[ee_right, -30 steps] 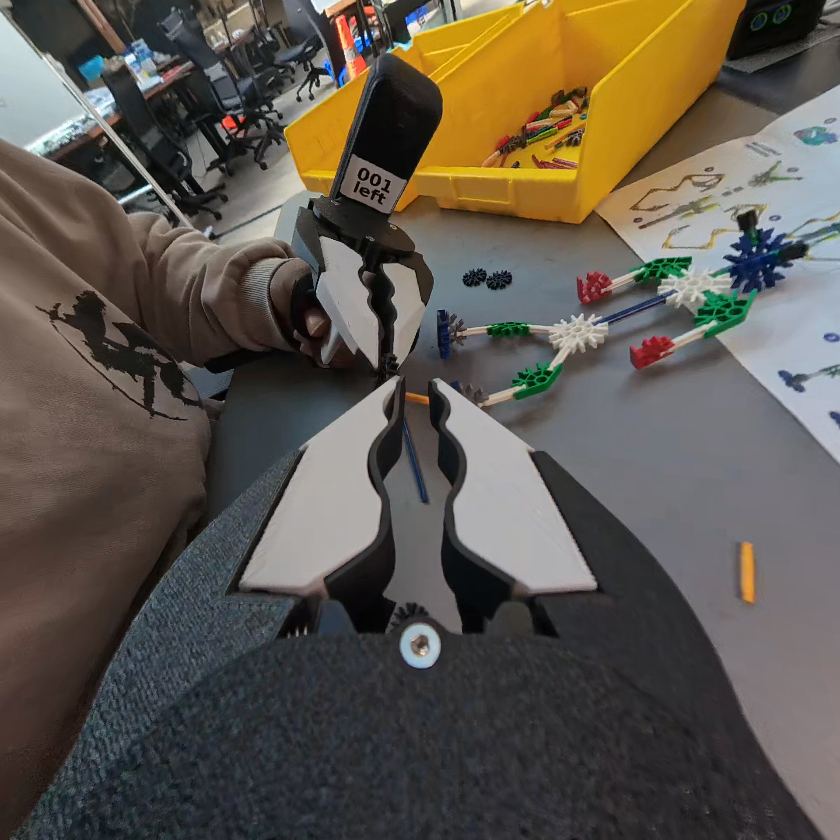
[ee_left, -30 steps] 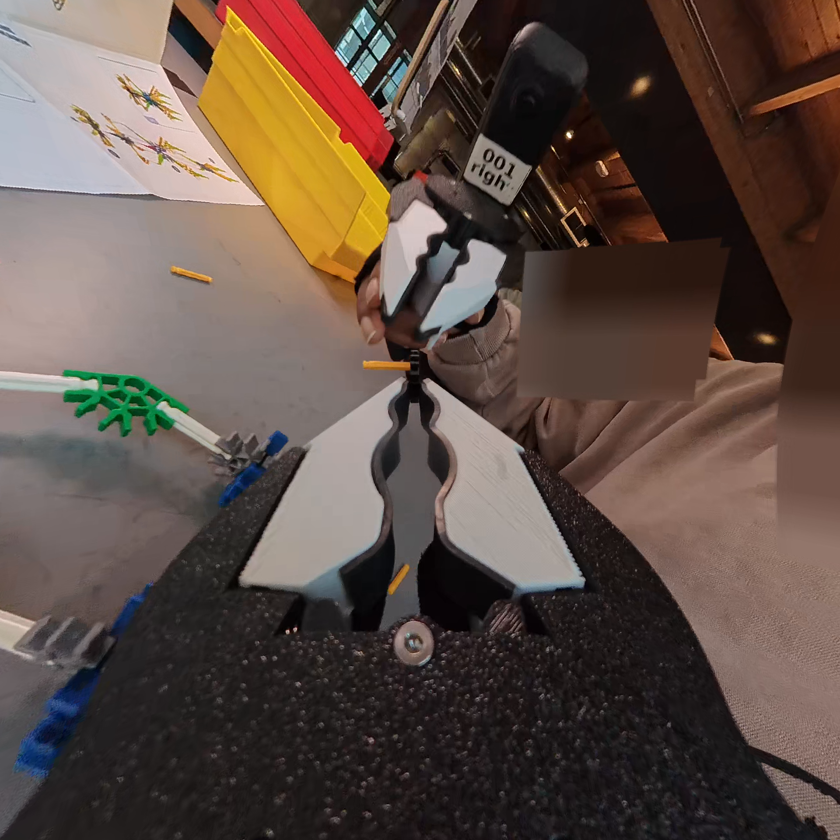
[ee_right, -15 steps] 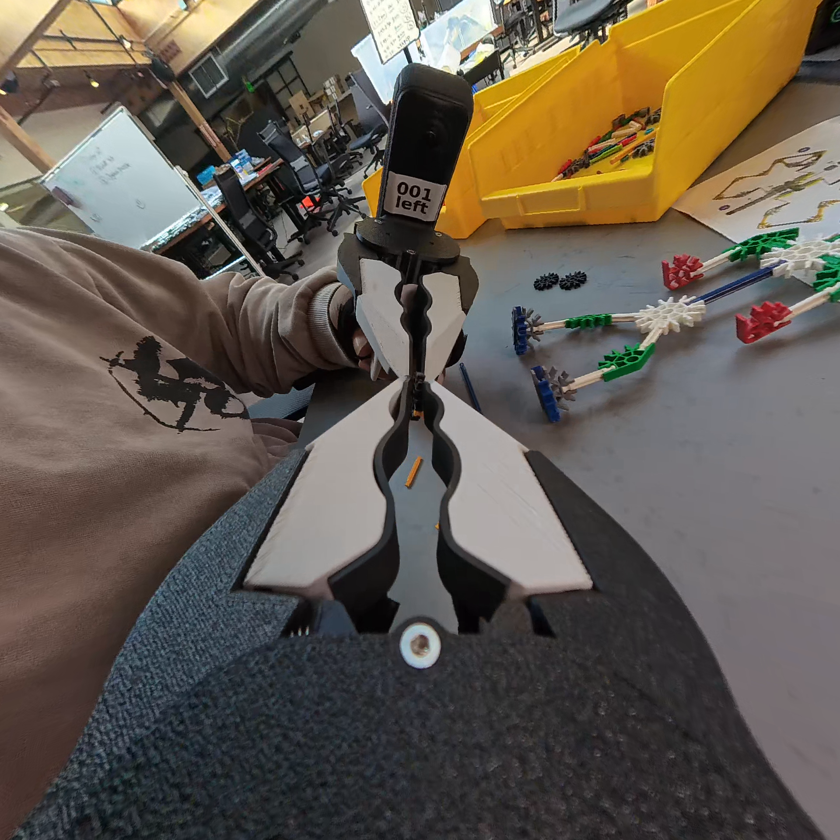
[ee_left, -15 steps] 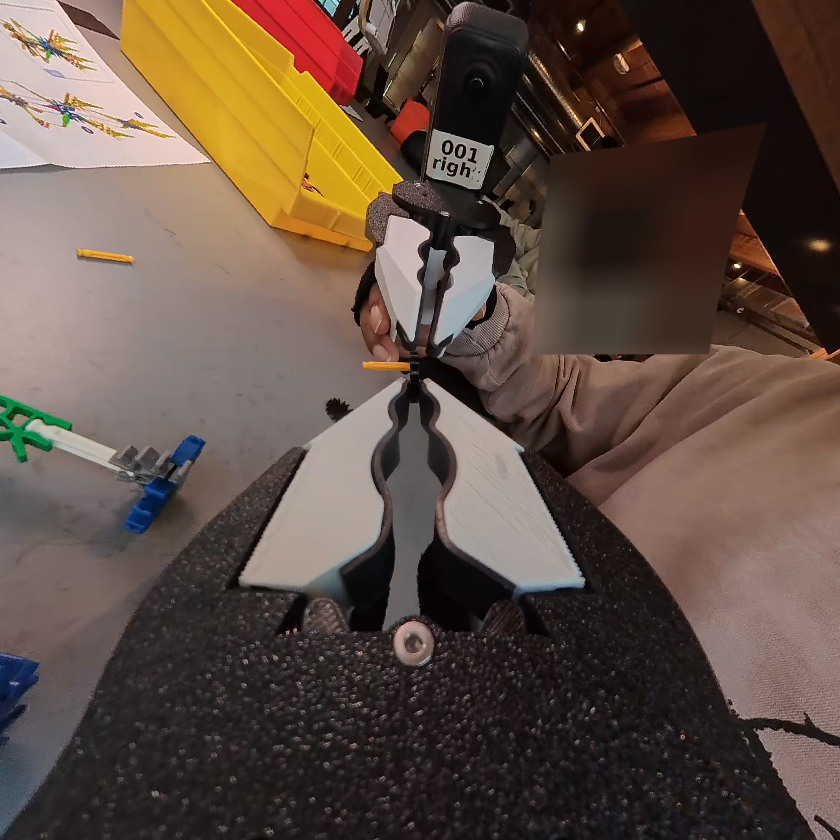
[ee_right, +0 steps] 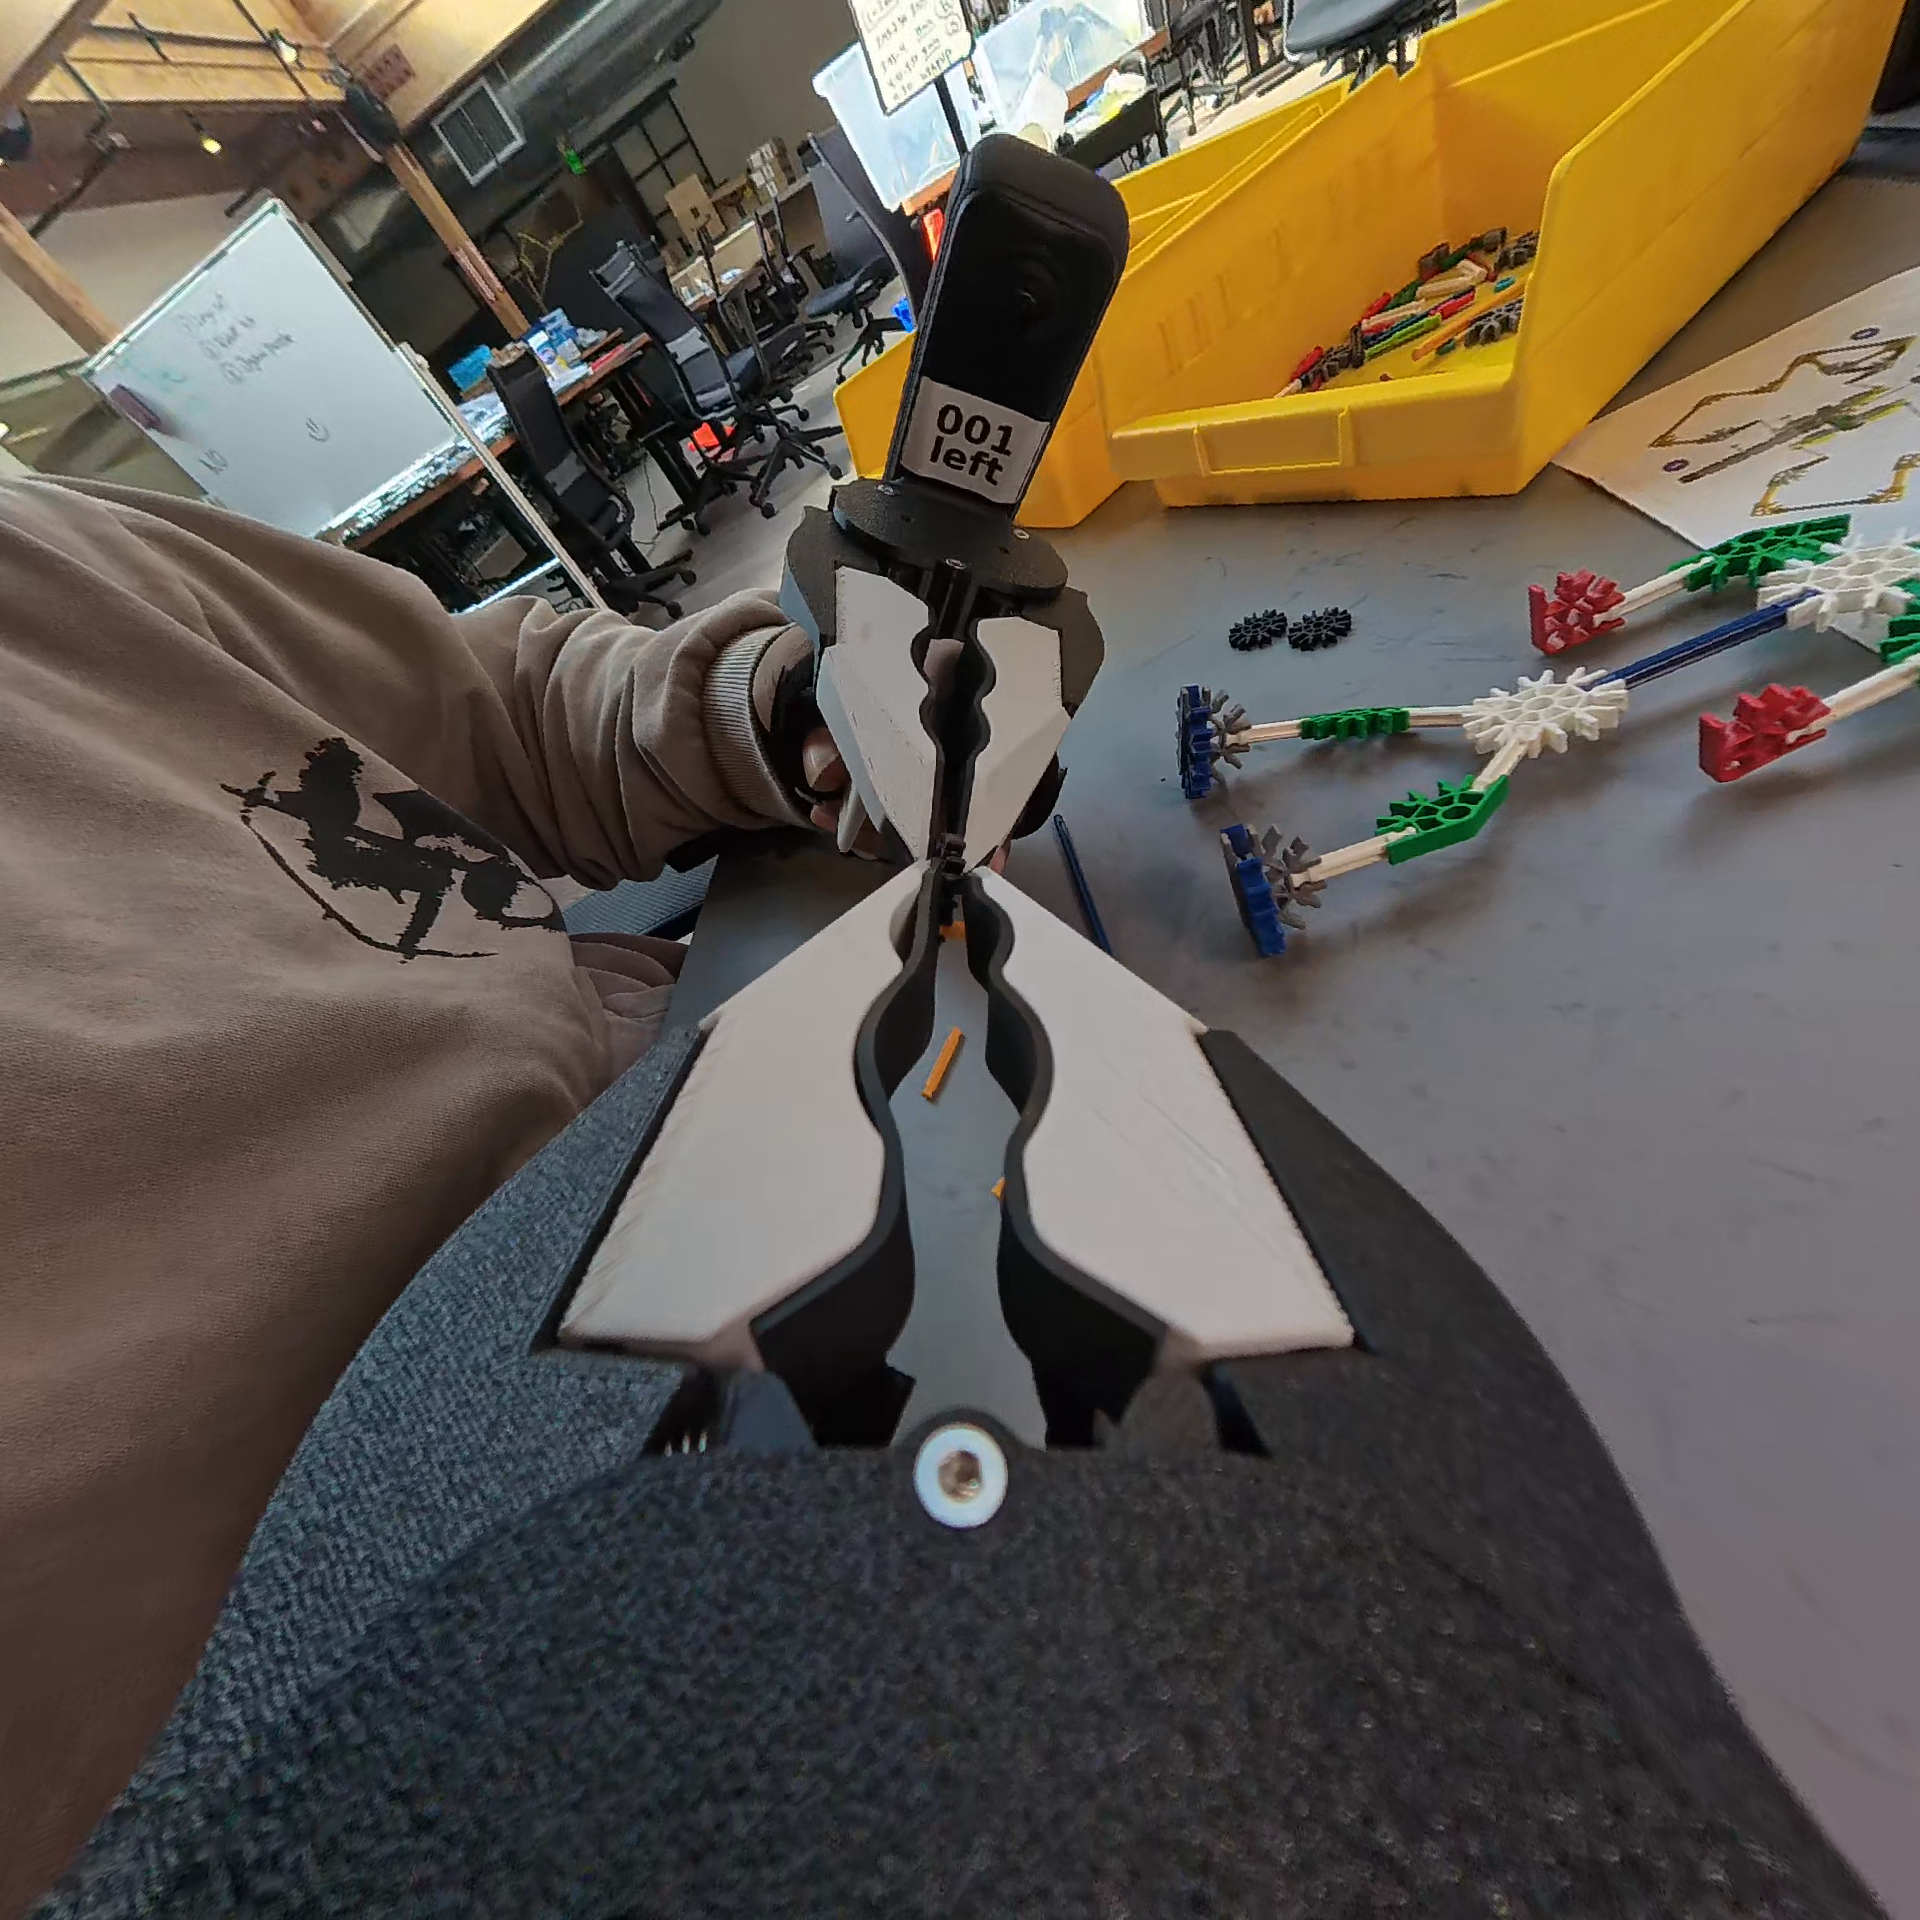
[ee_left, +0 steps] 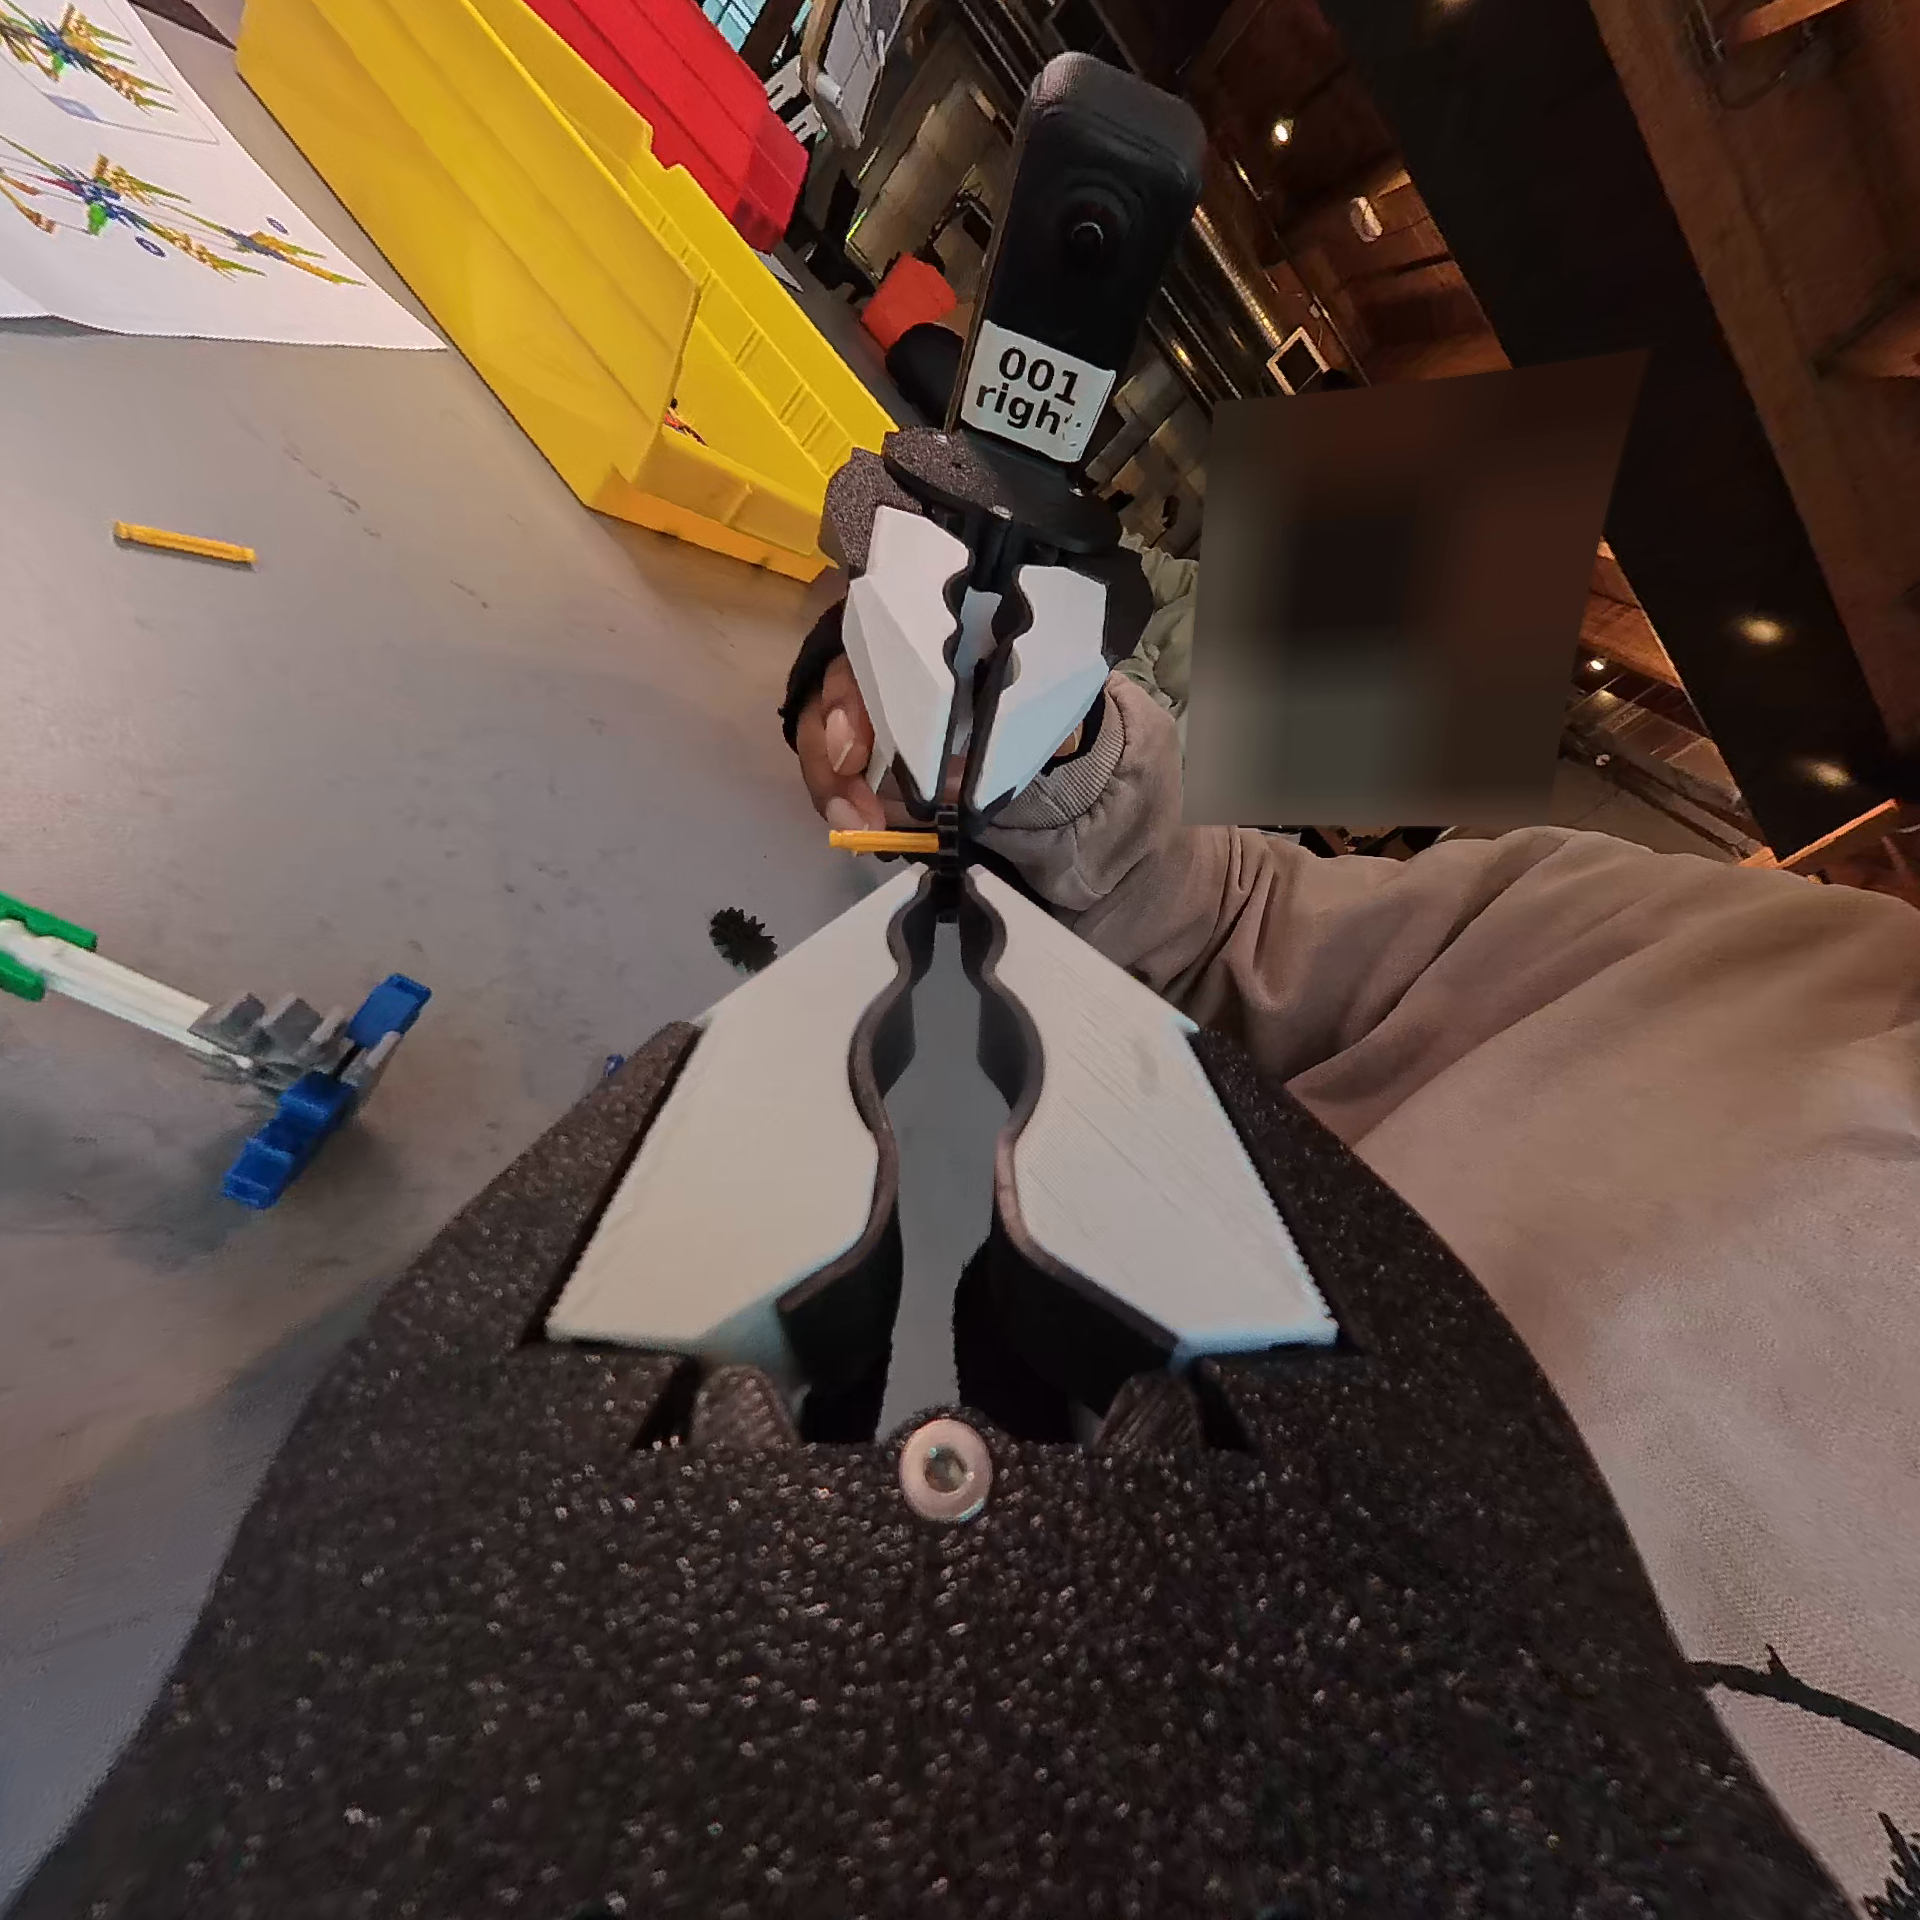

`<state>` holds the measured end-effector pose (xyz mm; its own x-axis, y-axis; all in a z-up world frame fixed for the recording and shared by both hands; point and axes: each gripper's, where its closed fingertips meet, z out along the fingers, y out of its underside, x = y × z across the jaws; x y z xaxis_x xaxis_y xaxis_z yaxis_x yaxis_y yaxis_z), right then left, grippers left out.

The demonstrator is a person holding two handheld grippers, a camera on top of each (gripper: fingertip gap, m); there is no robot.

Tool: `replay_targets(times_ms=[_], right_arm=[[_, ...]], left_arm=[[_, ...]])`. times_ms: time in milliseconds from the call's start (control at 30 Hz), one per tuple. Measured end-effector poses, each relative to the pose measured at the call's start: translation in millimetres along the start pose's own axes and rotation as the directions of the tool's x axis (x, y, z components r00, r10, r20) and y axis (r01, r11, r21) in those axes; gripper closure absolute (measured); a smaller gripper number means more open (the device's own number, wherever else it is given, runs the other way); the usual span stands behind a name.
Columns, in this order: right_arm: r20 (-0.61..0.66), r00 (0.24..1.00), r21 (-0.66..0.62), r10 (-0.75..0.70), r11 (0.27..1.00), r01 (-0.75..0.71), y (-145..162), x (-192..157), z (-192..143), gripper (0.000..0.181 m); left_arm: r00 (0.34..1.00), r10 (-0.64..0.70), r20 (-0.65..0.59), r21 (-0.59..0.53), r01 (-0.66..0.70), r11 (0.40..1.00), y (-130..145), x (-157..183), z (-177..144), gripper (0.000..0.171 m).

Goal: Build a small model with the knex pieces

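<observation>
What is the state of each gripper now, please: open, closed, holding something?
Left gripper: closed on a small black connector with a yellow rod sticking out sideways.
Right gripper: closed on the same black connector, tip to tip with the left.

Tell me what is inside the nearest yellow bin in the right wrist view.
The yellow bin holds a heap of loose rods and connectors in mixed colours. Its front wall hides whatever lies lower down near that wall.
</observation>
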<state>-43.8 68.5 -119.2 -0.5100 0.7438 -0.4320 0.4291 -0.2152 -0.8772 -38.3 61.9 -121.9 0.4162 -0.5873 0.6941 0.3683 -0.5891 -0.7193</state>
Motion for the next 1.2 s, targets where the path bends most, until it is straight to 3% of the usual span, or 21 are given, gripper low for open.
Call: replay_targets(times_ms=[167,367,533,967,1200], right_arm=[[-0.009,1.0,0.035,-0.009,0.999,0.009,-6.1,1.5,-3.9,0.178],[-0.221,0.934,0.064,-0.282,0.951,0.302,-27.5,7.2,-12.3,0.18],[-0.285,0.89,0.009,-0.357,0.927,0.375,-24.2,9.3,-3.7,0.181],[-0.276,0.882,-0.066,-0.383,0.923,0.38,-10.4,12.6,2.5,0.181],[-0.242,0.876,-0.044,-0.416,0.907,0.419,-13.6,1.0,3.9,0.181]], left_arm=[[0.999,-0.045,-0.03,0.027,0.046,0.999,-3.3,1.7,-0.4,0.17],[0.988,-0.144,-0.051,0.091,0.148,0.985,-11.4,-5.3,-6.9,0.17],[0.981,-0.185,-0.054,0.11,0.19,0.976,-12.7,-10.1,-7.7,0.17],[0.977,-0.207,-0.056,0.132,0.212,0.968,-15.4,-12.9,-10.2,0.17],[0.977,-0.205,-0.062,0.144,0.212,0.967,-17.8,-11.5,-11.6,0.17]])
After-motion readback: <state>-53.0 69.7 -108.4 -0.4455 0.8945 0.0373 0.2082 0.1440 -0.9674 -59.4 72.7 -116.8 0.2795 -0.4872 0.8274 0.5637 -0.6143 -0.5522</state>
